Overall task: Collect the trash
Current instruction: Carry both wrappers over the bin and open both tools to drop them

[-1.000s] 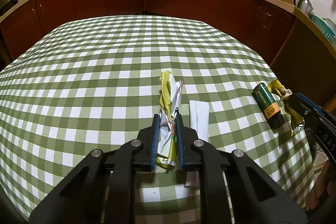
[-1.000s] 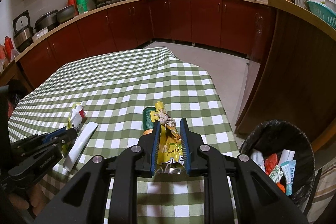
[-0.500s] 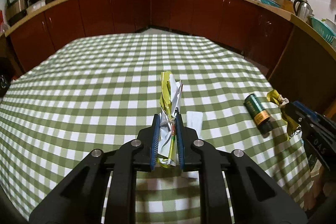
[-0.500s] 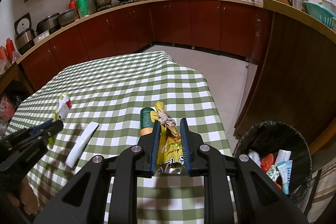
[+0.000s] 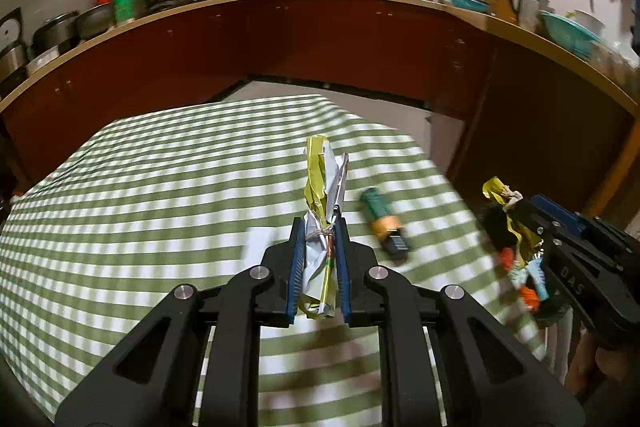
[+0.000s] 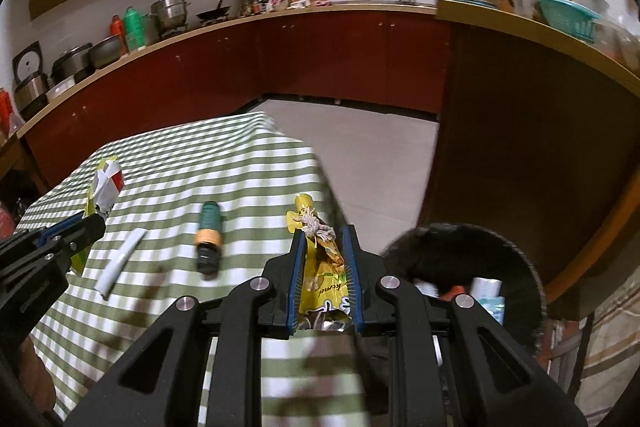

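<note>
My left gripper is shut on a crumpled yellow and white wrapper and holds it above the checked table. My right gripper is shut on a yellow snack packet, off the table's right edge beside the black-lined trash bin, which holds several pieces of trash. A green and orange tube lies on the cloth; it also shows in the left wrist view. A white strip lies left of it.
Dark red cabinets with a cluttered counter wrap around the back and right. Bare tiled floor lies between table and cabinets. The left gripper with its wrapper shows in the right wrist view.
Both grippers have lifted and swung right with their wrappers. The right gripper now sits nearer the bin. The tube and the white strip stay on the table.
</note>
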The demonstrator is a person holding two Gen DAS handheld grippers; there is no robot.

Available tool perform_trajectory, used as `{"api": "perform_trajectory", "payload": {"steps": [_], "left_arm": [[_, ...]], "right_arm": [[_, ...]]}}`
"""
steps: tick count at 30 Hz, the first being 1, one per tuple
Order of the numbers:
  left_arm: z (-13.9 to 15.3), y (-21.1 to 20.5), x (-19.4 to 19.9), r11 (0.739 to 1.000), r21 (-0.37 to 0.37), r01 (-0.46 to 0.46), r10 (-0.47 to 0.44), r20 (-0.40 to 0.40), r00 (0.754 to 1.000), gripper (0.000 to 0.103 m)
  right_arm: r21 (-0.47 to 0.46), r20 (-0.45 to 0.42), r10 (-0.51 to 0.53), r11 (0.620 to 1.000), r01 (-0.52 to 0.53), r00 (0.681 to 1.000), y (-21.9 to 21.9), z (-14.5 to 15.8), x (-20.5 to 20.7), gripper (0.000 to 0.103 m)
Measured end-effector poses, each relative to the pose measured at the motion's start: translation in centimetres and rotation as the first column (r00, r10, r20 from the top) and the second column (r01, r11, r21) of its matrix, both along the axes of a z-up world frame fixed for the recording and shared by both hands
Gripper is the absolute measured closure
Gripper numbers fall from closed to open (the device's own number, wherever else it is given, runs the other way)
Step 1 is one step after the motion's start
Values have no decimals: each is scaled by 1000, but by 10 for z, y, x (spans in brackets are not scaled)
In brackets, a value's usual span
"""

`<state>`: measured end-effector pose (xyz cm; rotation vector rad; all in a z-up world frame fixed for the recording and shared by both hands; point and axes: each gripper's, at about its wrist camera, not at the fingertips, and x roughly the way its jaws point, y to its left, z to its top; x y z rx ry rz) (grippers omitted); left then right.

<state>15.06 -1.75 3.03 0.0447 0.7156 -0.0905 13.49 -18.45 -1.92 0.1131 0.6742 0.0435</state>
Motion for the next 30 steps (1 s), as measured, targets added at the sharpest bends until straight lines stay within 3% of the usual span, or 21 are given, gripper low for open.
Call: {"api": "perform_trajectory", "payload": {"steps": [17, 30], "left_arm": [[-23, -118, 6, 983, 33, 180, -180, -20, 984, 88], [-49, -181, 17, 969, 75, 236, -232, -57, 971, 88]], "right_arm": [[3, -18, -164, 986, 164, 986, -100, -15, -26, 83], [12, -36, -215, 976, 215, 976, -128, -31, -22, 83]]}}
